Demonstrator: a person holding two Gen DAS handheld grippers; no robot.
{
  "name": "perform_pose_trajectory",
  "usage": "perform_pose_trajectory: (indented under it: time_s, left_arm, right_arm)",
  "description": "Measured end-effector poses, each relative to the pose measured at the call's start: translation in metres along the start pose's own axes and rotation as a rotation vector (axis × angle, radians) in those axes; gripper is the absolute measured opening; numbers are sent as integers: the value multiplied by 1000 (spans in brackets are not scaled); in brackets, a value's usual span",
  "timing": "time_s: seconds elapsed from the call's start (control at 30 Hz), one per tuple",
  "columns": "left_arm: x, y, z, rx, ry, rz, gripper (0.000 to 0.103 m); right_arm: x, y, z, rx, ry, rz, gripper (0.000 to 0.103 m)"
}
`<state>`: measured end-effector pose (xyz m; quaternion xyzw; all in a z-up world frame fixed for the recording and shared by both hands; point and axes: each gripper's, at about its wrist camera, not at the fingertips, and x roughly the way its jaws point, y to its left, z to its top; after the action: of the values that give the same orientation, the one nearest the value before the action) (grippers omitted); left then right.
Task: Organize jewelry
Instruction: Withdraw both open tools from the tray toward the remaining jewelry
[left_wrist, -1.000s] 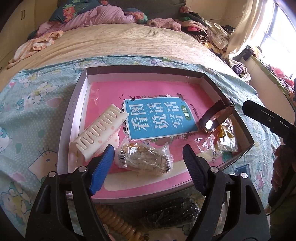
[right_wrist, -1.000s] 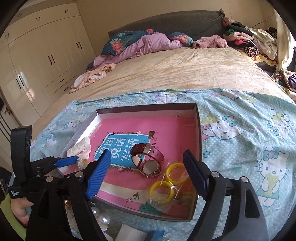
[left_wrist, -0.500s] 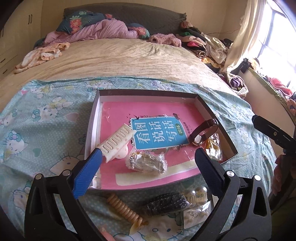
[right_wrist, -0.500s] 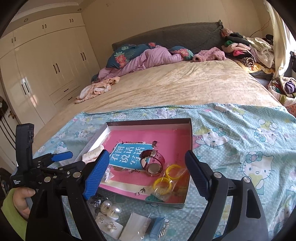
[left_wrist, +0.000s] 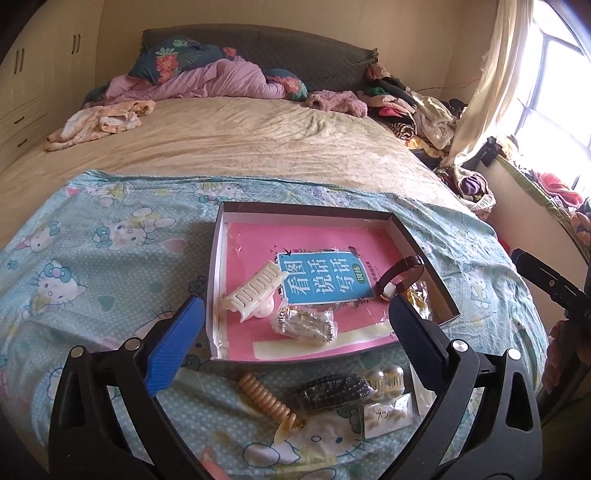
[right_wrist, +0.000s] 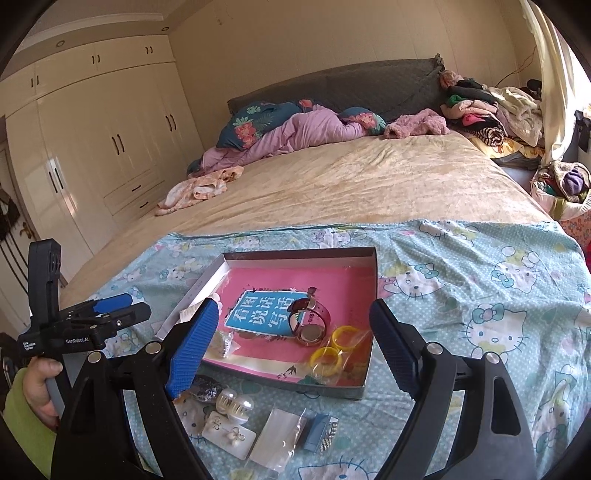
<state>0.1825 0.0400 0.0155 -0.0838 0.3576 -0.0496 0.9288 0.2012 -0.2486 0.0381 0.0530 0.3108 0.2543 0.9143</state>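
A shallow box (left_wrist: 218, 266) with a pink floor lies on the Hello Kitty sheet; it also shows in the right wrist view (right_wrist: 373, 280). In it lie a cream hair claw (left_wrist: 255, 293), a bagged silver piece (left_wrist: 306, 321), a dark red watch (right_wrist: 310, 321) and yellow bangles in a bag (right_wrist: 334, 347). In front of the box lie a beige coil hair tie (left_wrist: 267, 400), a black beaded piece (left_wrist: 332, 387), pearl clips (right_wrist: 234, 402) and an earring card (right_wrist: 229, 434). My left gripper (left_wrist: 295, 339) is open and empty above the near items. My right gripper (right_wrist: 291, 350) is open and empty, pulled back from the box.
The beige bedspread (left_wrist: 240, 140) stretches behind the sheet, with pillows and clothes at the headboard (right_wrist: 295, 129). A pile of clothes (left_wrist: 413, 107) lies at the right by the window. White wardrobes (right_wrist: 92, 147) stand at the left. The left gripper also shows in the right wrist view (right_wrist: 110, 308).
Both grippers have pulled back and up from the box, so it looks smaller and the items in front of it have come into view. Both stay open and empty.
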Motion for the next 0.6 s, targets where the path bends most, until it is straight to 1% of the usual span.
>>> perform_pose_trajectory:
  time_s: [0.37, 0.6]
  left_arm:
    - [-24, 2, -8, 5, -32, 24, 93]
    - [-35, 1, -16, 13, -39, 30, 93]
  right_arm:
    - [-23, 9, -6, -32, -11, -2, 83]
    - [-32, 13, -15, -44, 2, -7, 83]
